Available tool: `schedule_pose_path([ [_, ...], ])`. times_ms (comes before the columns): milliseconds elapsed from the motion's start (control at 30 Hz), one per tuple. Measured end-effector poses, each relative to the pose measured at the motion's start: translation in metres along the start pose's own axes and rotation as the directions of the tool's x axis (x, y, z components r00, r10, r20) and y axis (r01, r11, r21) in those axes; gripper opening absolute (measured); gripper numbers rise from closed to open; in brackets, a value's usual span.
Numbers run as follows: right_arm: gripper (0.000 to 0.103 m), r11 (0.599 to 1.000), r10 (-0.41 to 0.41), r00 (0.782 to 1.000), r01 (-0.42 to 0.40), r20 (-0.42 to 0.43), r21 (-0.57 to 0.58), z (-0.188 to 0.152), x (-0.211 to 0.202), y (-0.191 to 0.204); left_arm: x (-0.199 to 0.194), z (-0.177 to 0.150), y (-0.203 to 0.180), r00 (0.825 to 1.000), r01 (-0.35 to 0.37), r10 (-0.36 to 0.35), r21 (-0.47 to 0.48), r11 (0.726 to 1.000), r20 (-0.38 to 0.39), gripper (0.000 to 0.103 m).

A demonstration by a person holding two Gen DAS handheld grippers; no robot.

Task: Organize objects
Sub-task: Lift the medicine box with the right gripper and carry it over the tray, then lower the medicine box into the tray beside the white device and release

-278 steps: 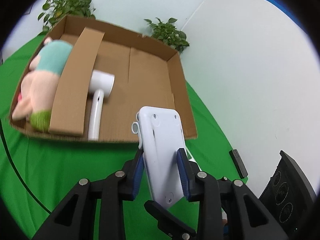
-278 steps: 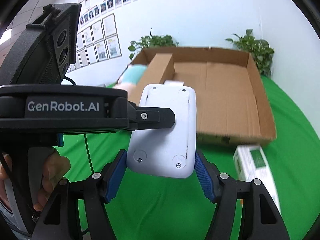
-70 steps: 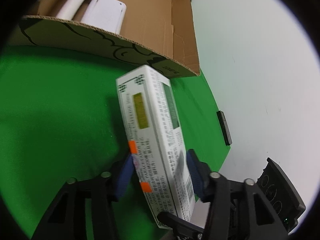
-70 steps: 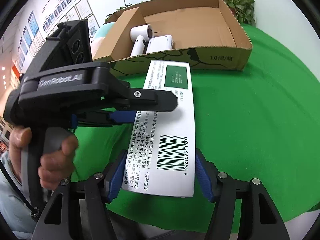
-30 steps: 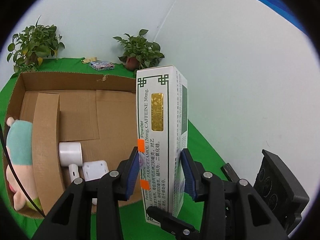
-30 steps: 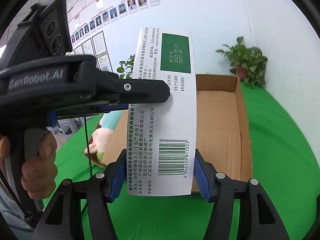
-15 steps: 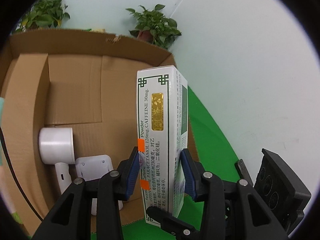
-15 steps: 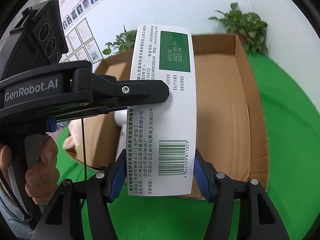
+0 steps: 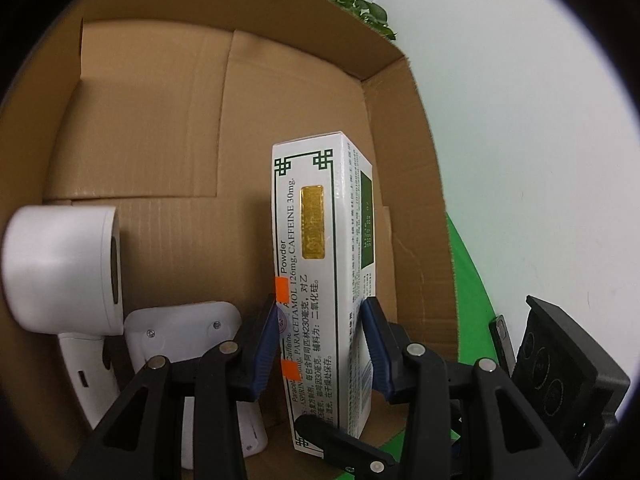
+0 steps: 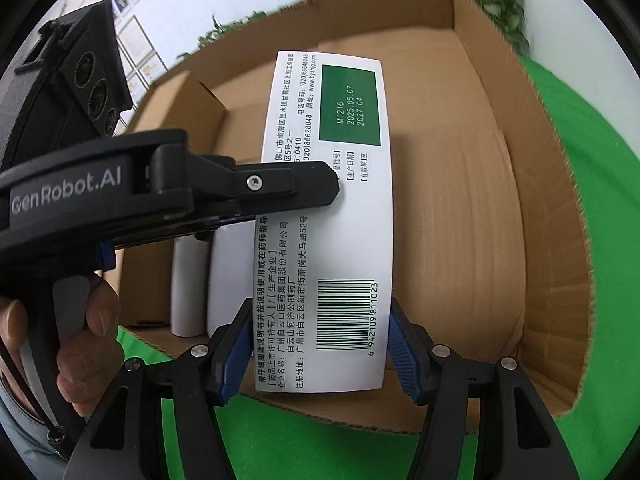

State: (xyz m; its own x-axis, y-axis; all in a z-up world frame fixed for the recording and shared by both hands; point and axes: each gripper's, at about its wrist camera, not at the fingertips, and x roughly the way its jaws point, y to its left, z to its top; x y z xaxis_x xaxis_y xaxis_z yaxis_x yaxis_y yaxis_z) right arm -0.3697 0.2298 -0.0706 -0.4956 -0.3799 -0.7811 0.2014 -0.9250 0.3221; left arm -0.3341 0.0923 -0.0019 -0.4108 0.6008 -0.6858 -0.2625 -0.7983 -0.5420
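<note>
A long white medicine box (image 9: 320,264) with green print is clamped by both grippers. My left gripper (image 9: 322,344) is shut on its narrow sides. My right gripper (image 10: 320,344) is shut on its wide faces near the barcode end (image 10: 344,312). The box hangs low inside the right half of an open cardboard carton (image 9: 168,128), pointing toward the carton's far wall (image 10: 400,12). The left gripper's body (image 10: 168,188) crosses the right wrist view and presses on the box.
A white hair dryer (image 9: 60,264) and a white flat device (image 9: 180,328) lie in the carton to the left of the box. A cardboard divider (image 10: 200,92) stands further left. Green cloth (image 10: 580,152) surrounds the carton. A white wall (image 9: 520,160) is close on the right.
Both grippers have carried the medicine box forward and down, from above the carton to low inside it. Both grips are unchanged.
</note>
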Motion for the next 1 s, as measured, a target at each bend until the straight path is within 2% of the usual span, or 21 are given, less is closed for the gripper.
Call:
schedule_pose_path([
  [167,0.059,1.0,-0.016,0.999,0.017,-0.033,0.015,0.002,0.01,0.001,0.004,-0.005,0.008,1.0,-0.006,0.006,-0.015,1.0,0.002,0.043],
  [367,0.059,0.999,-0.05,0.998,0.05,-0.039,-0.001,0.001,0.011,0.012,-0.017,-0.013,0.009,0.999,-0.044,0.044,-0.01,0.999,0.005,0.042],
  [433,0.059,0.998,-0.07,0.997,0.07,-0.042,0.003,0.001,0.013,0.012,-0.035,-0.018,0.011,0.994,-0.094,0.095,-0.007,0.996,0.045,0.042],
  [533,0.059,0.993,-0.121,0.992,0.121,-0.043,-0.014,0.001,0.015,0.018,-0.066,-0.028,0.014,0.991,-0.09,0.09,-0.005,0.996,0.101,0.042],
  [633,0.059,0.982,-0.185,0.982,0.183,-0.044,-0.05,0.0,0.017,0.029,-0.1,-0.042,0.014,0.98,-0.116,0.111,0.023,0.993,0.164,0.042],
  [700,0.062,0.976,-0.211,0.976,0.208,-0.048,-0.06,0.0,0.018,0.032,-0.119,-0.045,0.015,0.968,-0.162,0.151,0.04,0.986,0.201,0.042],
  [767,0.062,0.97,-0.238,0.969,0.233,-0.071,-0.072,-0.001,0.021,0.035,-0.135,-0.046,0.02,0.945,-0.235,0.216,0.051,0.971,0.246,0.042],
  [867,0.073,0.957,-0.279,0.959,0.275,-0.037,-0.088,-0.006,0.016,0.038,-0.16,-0.053,0.022,0.891,-0.357,0.322,0.056,0.932,0.319,0.043],
  [900,0.078,0.959,-0.273,0.962,0.271,-0.014,-0.082,-0.007,0.011,0.039,-0.168,-0.055,0.023,0.87,-0.396,0.353,0.06,0.916,0.344,0.047],
  [933,0.088,0.968,-0.239,0.971,0.24,0.03,-0.067,-0.01,0.0,0.04,-0.177,-0.063,0.03,0.847,-0.432,0.38,0.064,0.9,0.37,0.06],
  [967,0.094,0.972,-0.223,0.972,0.227,0.073,-0.058,-0.013,-0.01,0.042,-0.182,-0.067,0.029,0.816,-0.475,0.412,0.063,0.878,0.406,0.067],
  [1000,0.103,0.972,-0.22,0.968,0.228,0.122,-0.058,-0.016,-0.02,0.046,-0.188,-0.076,0.031,0.786,-0.509,0.437,0.056,0.859,0.437,0.08],
])
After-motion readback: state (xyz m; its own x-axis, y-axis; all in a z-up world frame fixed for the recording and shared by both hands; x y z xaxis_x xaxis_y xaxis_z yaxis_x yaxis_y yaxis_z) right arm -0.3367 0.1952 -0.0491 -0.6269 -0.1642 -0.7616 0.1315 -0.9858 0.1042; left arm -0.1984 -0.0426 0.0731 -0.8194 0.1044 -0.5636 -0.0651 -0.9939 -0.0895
